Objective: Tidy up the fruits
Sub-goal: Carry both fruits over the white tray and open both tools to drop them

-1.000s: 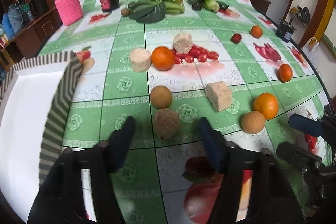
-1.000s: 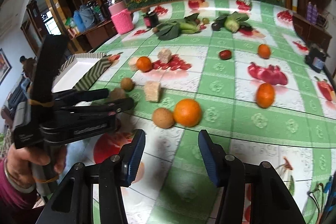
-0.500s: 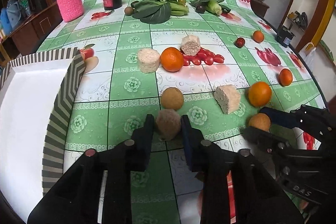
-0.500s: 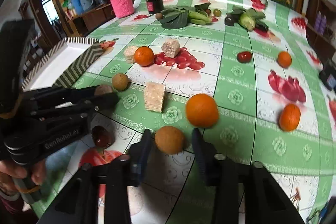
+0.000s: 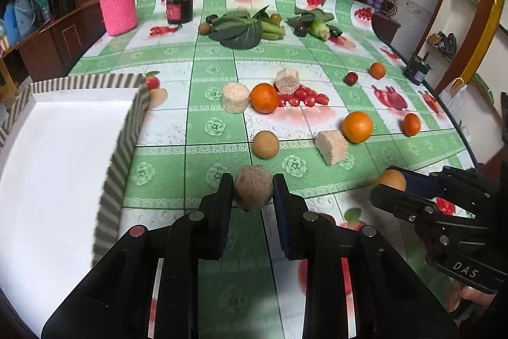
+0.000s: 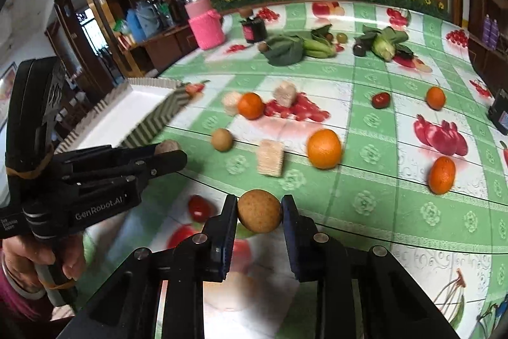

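Pink knit-sleeved jar point(image 5: 117, 5) way up at 10 o'clock, dark red-labelled jar point(image 5: 179, 7) just beside it toward 11. Leafy greens point(image 5: 241, 29) and corn point(image 5: 320, 27) around 12. Small black box point(image 5: 418, 72) sitting at the 2 o'clock table edge.

The bench point(image 5: 177, 59) wears a green-and-white cloth printed with fruit. At nine o'clock sits a white tray point(image 5: 57, 154) with a striped rim; toward the centre lie oranges point(image 5: 264, 97), beige blocks point(image 5: 235, 97), a tan round fruit point(image 5: 265, 144) and a small dark red fruit point(image 5: 350, 78). At twelve o'clock stand a pink-sleeved jar point(image 5: 117, 7), a dark jar point(image 5: 179, 8), leafy greens point(image 5: 241, 29) and corn point(image 5: 320, 27).
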`<state>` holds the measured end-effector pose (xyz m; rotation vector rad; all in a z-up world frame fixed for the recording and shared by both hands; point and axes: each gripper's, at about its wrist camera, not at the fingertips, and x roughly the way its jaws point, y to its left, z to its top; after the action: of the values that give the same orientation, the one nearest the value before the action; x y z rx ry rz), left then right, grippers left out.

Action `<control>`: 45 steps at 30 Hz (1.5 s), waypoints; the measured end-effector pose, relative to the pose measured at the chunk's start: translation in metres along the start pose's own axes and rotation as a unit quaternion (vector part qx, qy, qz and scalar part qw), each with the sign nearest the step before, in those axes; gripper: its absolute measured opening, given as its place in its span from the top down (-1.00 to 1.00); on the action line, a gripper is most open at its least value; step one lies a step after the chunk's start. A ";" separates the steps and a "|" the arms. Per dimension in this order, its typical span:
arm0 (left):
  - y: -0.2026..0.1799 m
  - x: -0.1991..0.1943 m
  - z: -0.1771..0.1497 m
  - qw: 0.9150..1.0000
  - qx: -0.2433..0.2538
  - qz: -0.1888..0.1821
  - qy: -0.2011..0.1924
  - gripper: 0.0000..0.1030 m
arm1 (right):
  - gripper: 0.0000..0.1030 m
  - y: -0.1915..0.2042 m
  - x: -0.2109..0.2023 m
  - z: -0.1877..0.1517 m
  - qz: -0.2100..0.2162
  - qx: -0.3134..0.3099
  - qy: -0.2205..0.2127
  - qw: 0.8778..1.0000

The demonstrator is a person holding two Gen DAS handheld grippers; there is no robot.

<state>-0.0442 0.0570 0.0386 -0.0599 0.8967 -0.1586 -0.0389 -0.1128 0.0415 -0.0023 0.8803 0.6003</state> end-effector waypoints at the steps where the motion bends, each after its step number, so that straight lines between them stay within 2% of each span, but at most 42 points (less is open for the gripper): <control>1: 0.001 -0.004 -0.001 1.000 0.000 0.001 -0.002 0.53 | 0.46 0.004 -0.002 0.001 0.008 0.000 -0.002 1.000; 11: 0.036 -0.057 -0.007 0.999 -0.005 0.028 -0.023 0.53 | 0.47 0.061 -0.002 0.017 0.059 -0.040 -0.016 0.997; 19: 0.095 -0.083 -0.004 0.994 -0.020 0.100 -0.033 0.53 | 0.47 0.124 0.026 0.044 0.106 -0.083 -0.012 0.991; 21: 0.112 -0.081 -0.002 0.993 -0.029 0.114 -0.029 0.53 | 0.47 0.139 0.034 0.050 0.114 -0.095 -0.009 0.989; 25: 0.140 -0.074 0.009 0.992 -0.055 0.116 -0.021 0.53 | 0.47 0.158 0.055 0.064 0.120 -0.109 0.000 0.987; 31: 0.177 -0.051 0.028 0.991 -0.093 0.100 0.008 0.53 | 0.47 0.175 0.094 0.085 0.116 -0.120 0.023 0.986; 39: 0.202 -0.020 0.024 0.984 -0.124 0.118 0.043 0.52 | 0.47 0.185 0.140 0.100 0.101 -0.133 0.049 0.985; 45: 0.211 -0.010 0.020 0.981 -0.136 0.130 0.051 0.52 | 0.47 0.186 0.161 0.102 0.085 -0.142 0.065 0.984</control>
<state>-0.0107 0.2670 0.0342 -0.1897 1.0146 0.2074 0.0214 0.1466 0.0350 -0.2275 0.9211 0.8906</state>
